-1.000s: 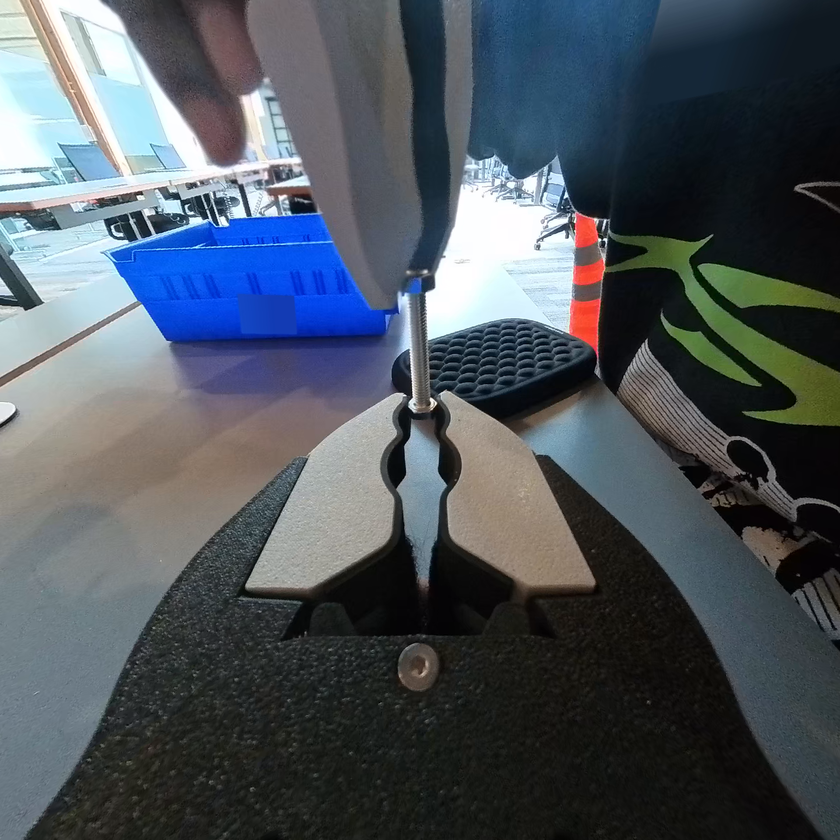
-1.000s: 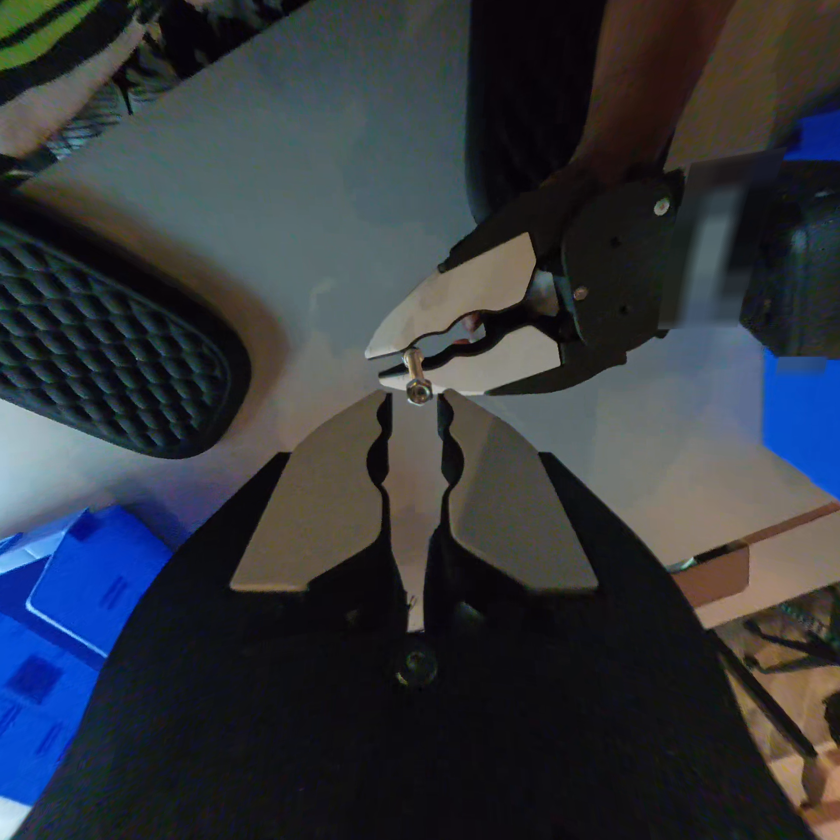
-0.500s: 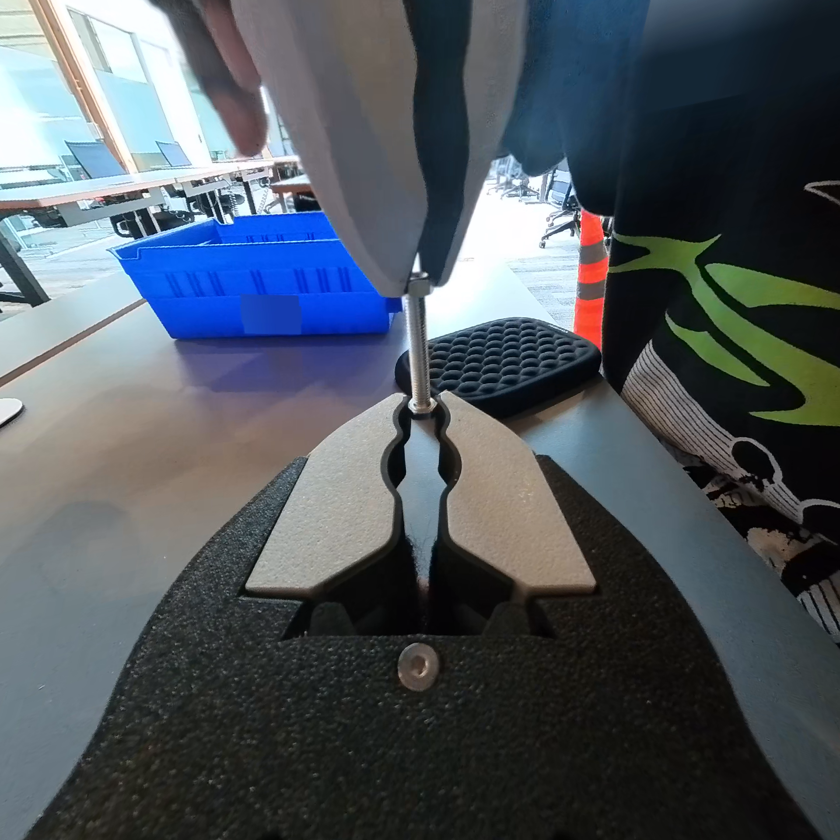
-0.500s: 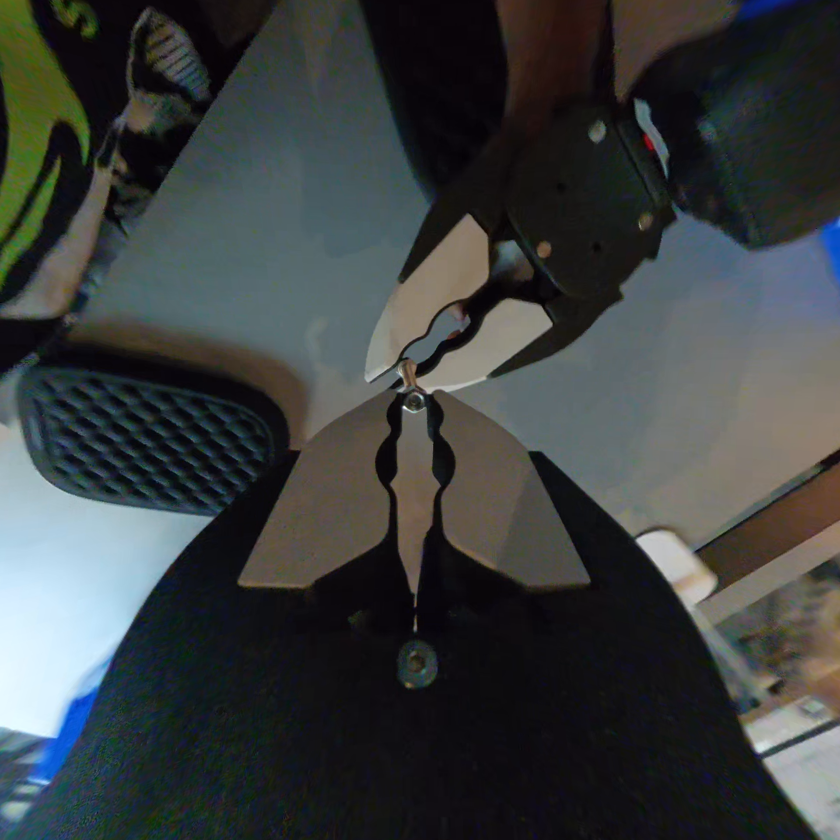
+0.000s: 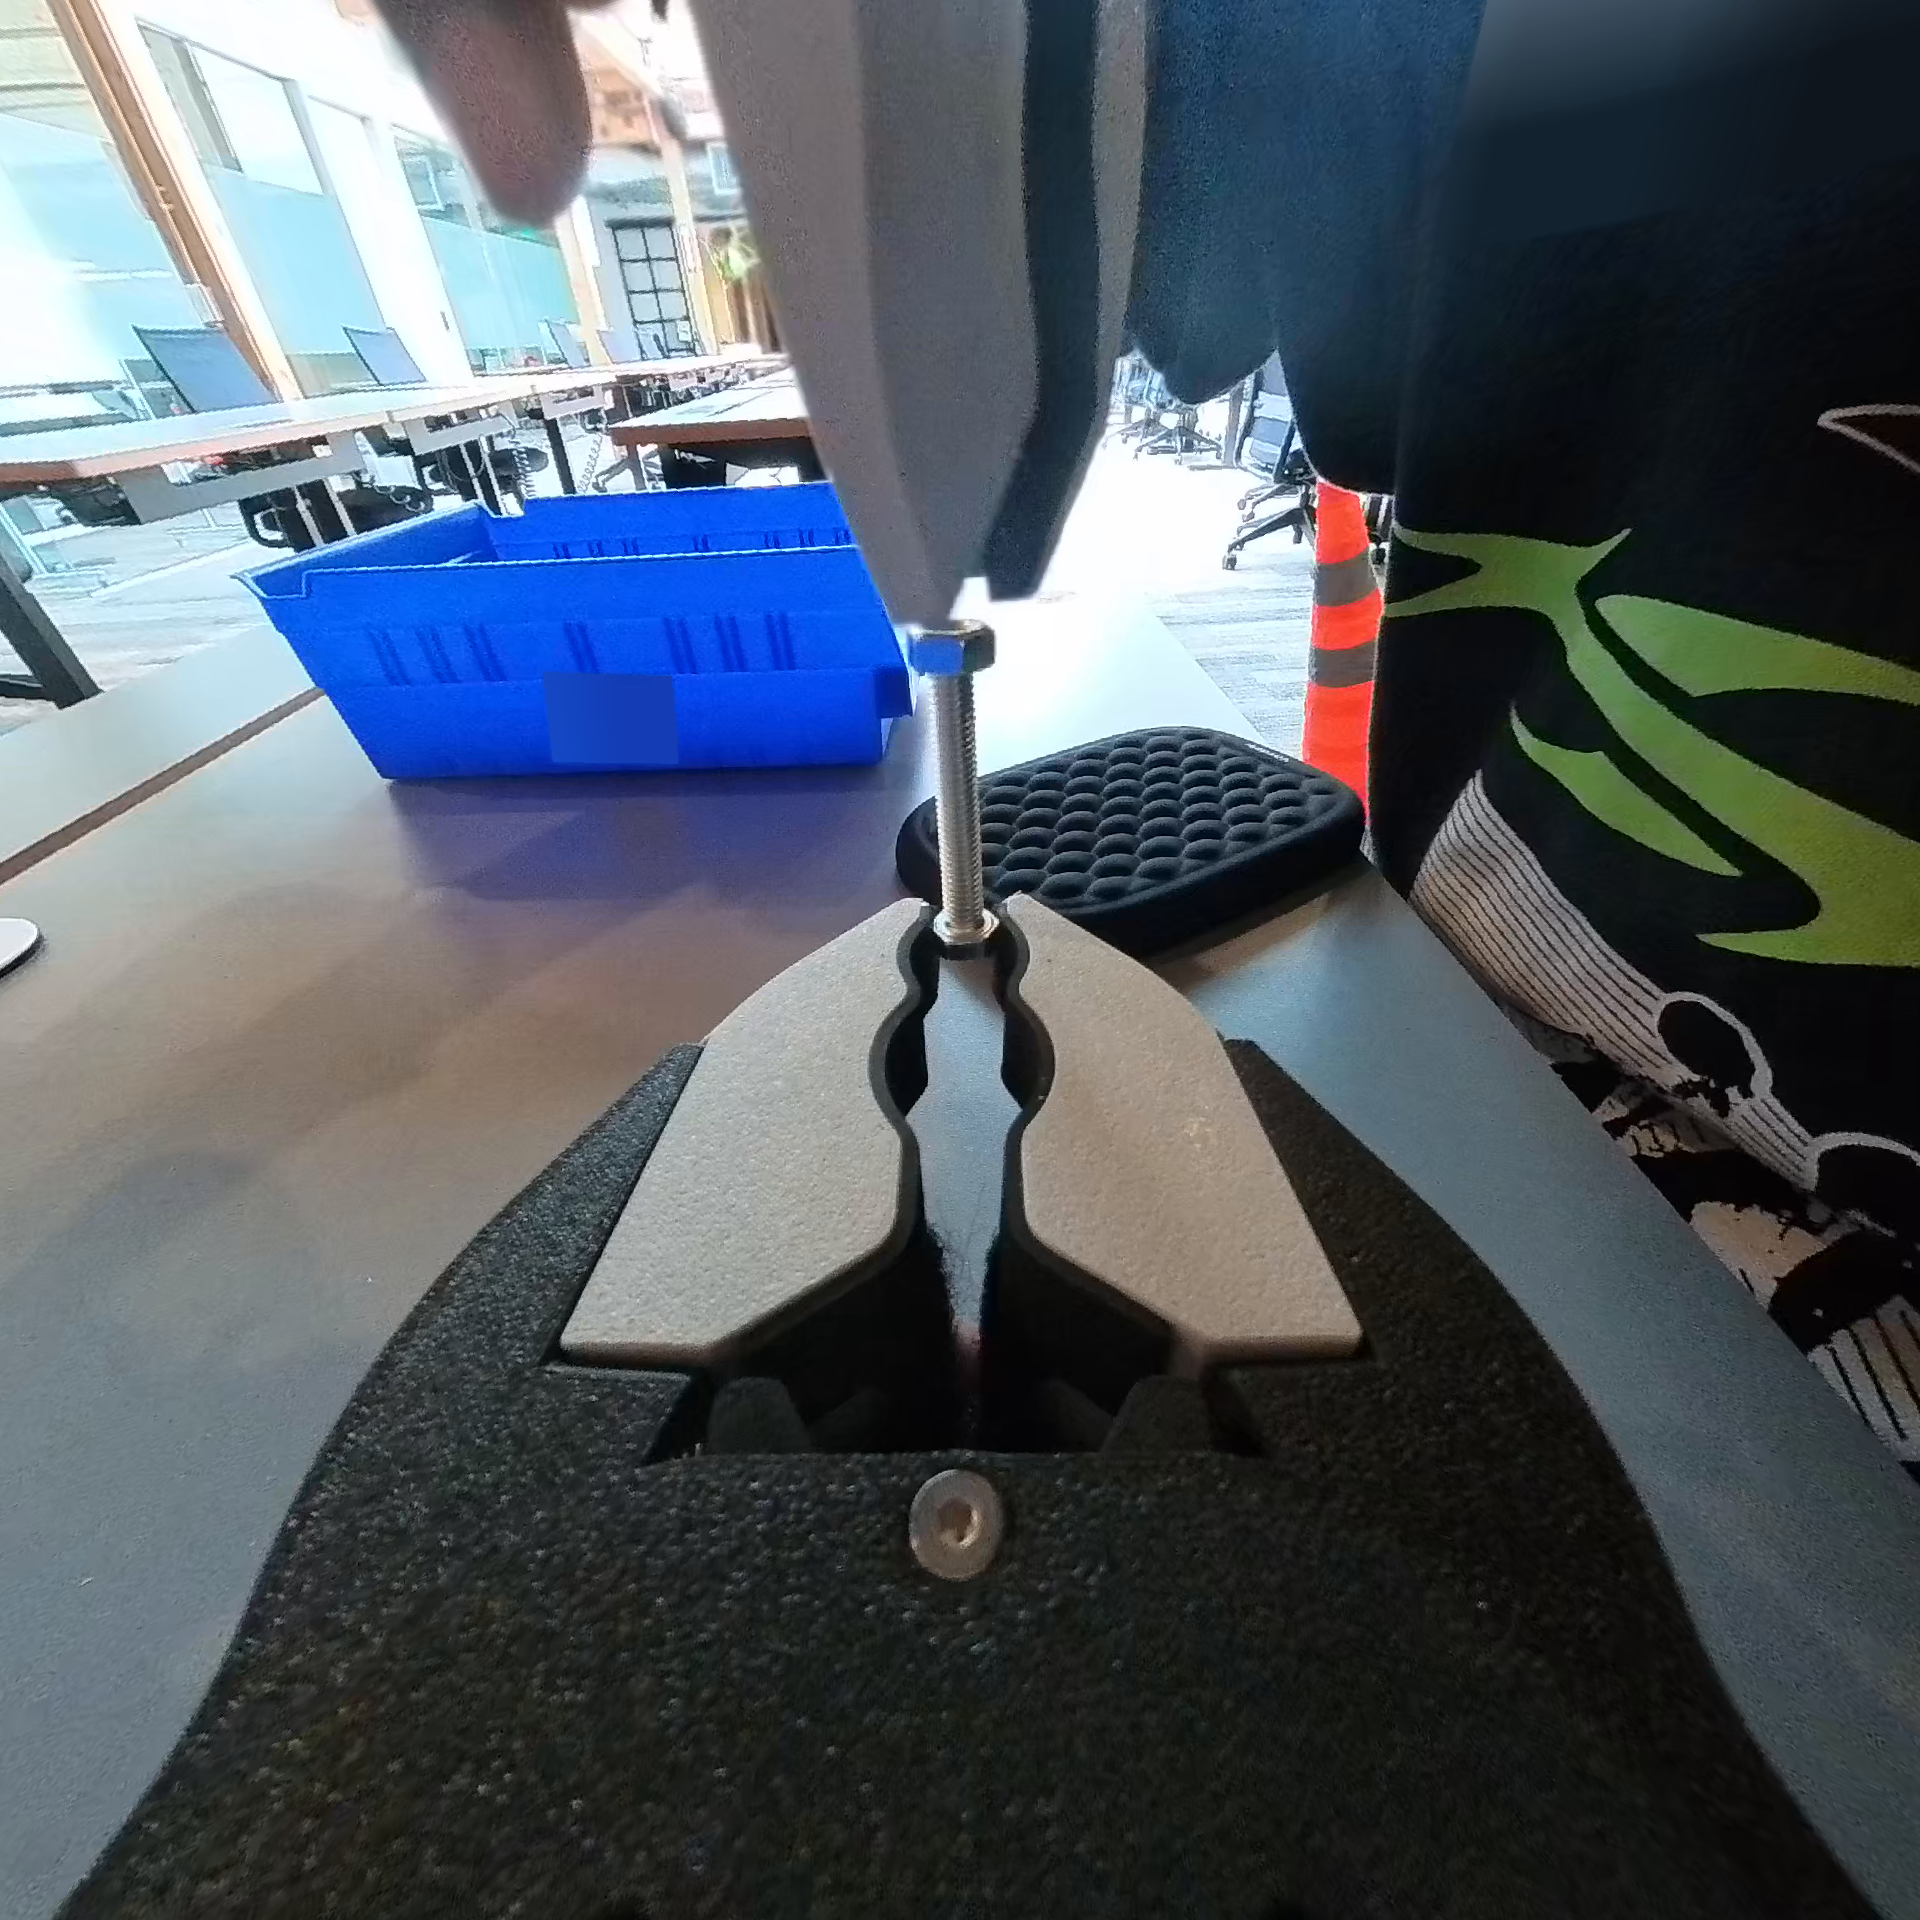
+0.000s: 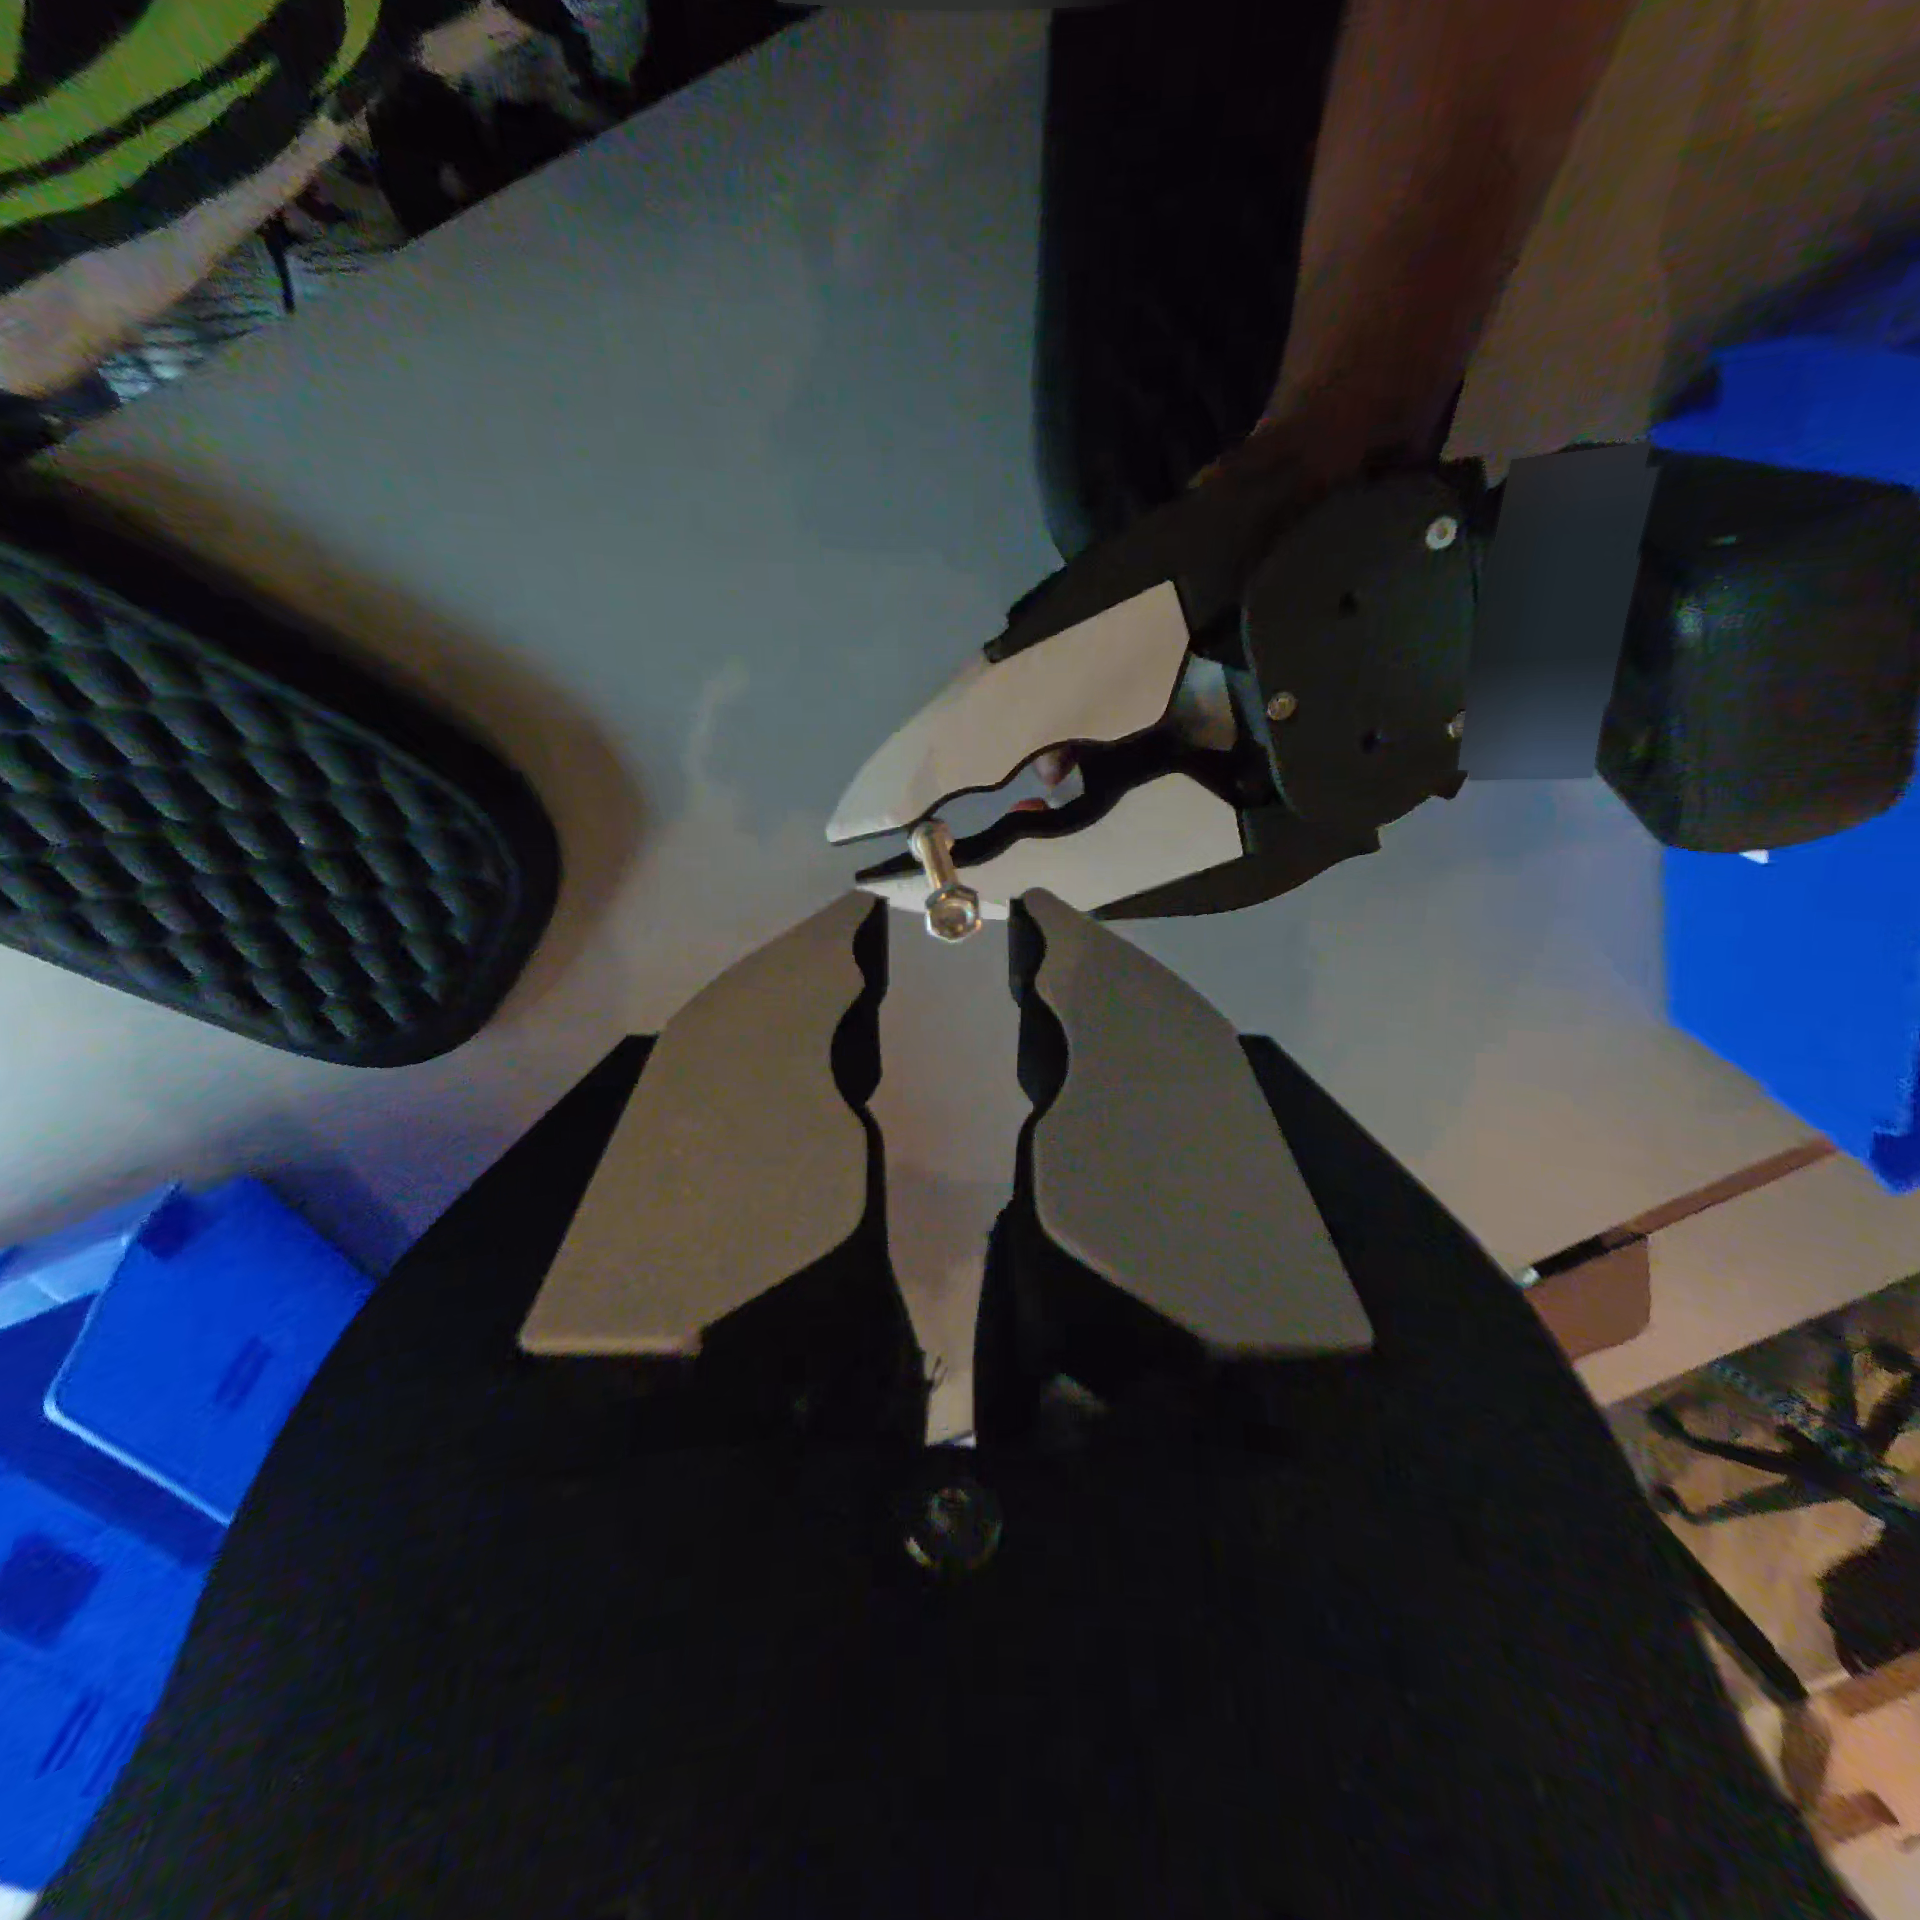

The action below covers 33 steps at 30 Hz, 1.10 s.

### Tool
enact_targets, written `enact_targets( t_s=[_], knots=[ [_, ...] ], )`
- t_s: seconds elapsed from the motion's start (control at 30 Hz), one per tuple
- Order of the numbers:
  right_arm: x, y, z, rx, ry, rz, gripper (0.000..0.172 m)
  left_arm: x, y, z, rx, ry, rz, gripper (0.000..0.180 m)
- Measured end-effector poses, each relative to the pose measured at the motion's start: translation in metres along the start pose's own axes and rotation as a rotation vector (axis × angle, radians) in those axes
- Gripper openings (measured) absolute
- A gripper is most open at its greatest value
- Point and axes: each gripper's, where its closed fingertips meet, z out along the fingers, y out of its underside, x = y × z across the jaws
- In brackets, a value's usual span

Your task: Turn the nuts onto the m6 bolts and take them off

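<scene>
My left gripper (image 5: 964, 920) is shut on the head end of a silver threaded bolt (image 5: 958, 790) and holds it upright above the grey table (image 5: 312, 987). A hex nut (image 5: 951, 649) sits at the bolt's top end. My right gripper (image 5: 971, 587) points down from above with its tips just over the nut. In the right wrist view my right gripper (image 6: 948, 902) is open, and the nut (image 6: 951, 916) stands between its tips with a gap on each side. The left gripper (image 6: 857, 854) shows there clamped on the bolt (image 6: 928, 857).
A blue bin (image 5: 582, 644) stands at the back of the table. A black honeycomb pad (image 5: 1143, 821) lies just behind the bolt. A person in a black and green shirt (image 5: 1662, 727) stands at the right edge. An orange cone (image 5: 1340, 623) stands beyond. Some 6 cm of space lies between my two pairs of fingers.
Half a second ago my right gripper was shut on the nut and turned. It has now opened, let go of the nut and turned back. The left gripper and bolt have stayed still.
</scene>
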Motion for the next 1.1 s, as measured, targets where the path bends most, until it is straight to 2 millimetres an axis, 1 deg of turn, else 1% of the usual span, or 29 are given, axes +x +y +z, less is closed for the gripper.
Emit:
enact_targets(
  t_s=[0.07, 0.2, 0.4, 0.47, 0.63, 0.7, 0.77, 0.8, 0.83, 0.9, 0.97, 1.03, 1.1],
  knots=[
    [-0.002, -0.004, 0.001, 0.041, -0.031, -0.007, 0.019, 0.000, 0.000, 0.000, 0.000, 0.000, 0.000, 0.009],
    [0.000, 0.000, 0.003, 0.030, -0.025, -0.001, 0.011, 0.000, 0.000, 0.000, 0.000, 0.000, 0.000, 0.009],
    [-0.002, 0.001, 0.005, 0.013, -0.018, 0.081, 0.010, 0.000, 0.000, 0.000, -0.004, -0.001, 0.001, 0.009],
    [0.000, 0.002, 0.005, -0.005, 0.000, 0.164, 0.010, -0.001, 0.000, 0.000, -0.004, -0.005, 0.000, 0.009],
    [0.003, 0.003, 0.007, -0.076, 0.062, 0.536, 0.010, -0.001, 0.002, 0.000, -0.013, -0.010, 0.006, 0.009],
    [0.003, 0.003, 0.008, -0.099, 0.087, 0.628, 0.011, -0.001, 0.001, 0.000, -0.011, -0.009, 0.004, 0.009],
    [0.004, 0.008, 0.007, -0.120, 0.104, 0.587, 0.023, -0.001, 0.001, 0.000, -0.009, -0.008, 0.005, 0.009],
    [0.005, 0.010, 0.006, -0.117, 0.108, 0.533, 0.029, -0.001, 0.001, 0.000, -0.009, -0.007, 0.006, 0.009],
    [0.005, 0.008, 0.004, -0.093, 0.094, 0.465, 0.031, -0.001, 0.001, 0.000, -0.009, -0.006, 0.007, 0.009],
    [-0.001, 0.002, 0.001, -0.036, 0.042, 0.307, 0.032, -0.001, 0.001, 0.000, -0.007, -0.006, 0.006, 0.009],
    [-0.006, 0.002, 0.000, -0.024, 0.003, 0.171, 0.032, -0.001, 0.001, -0.001, -0.005, -0.005, 0.004, 0.009],
    [-0.006, 0.005, 0.003, -0.025, -0.021, 0.104, 0.026, -0.001, 0.000, -0.001, -0.004, -0.004, 0.003, 0.009],
    [-0.003, 0.005, 0.006, -0.008, -0.036, 0.087, 0.023, -0.001, 0.000, -0.001, -0.003, -0.003, 0.003, 0.009]
  ],
)
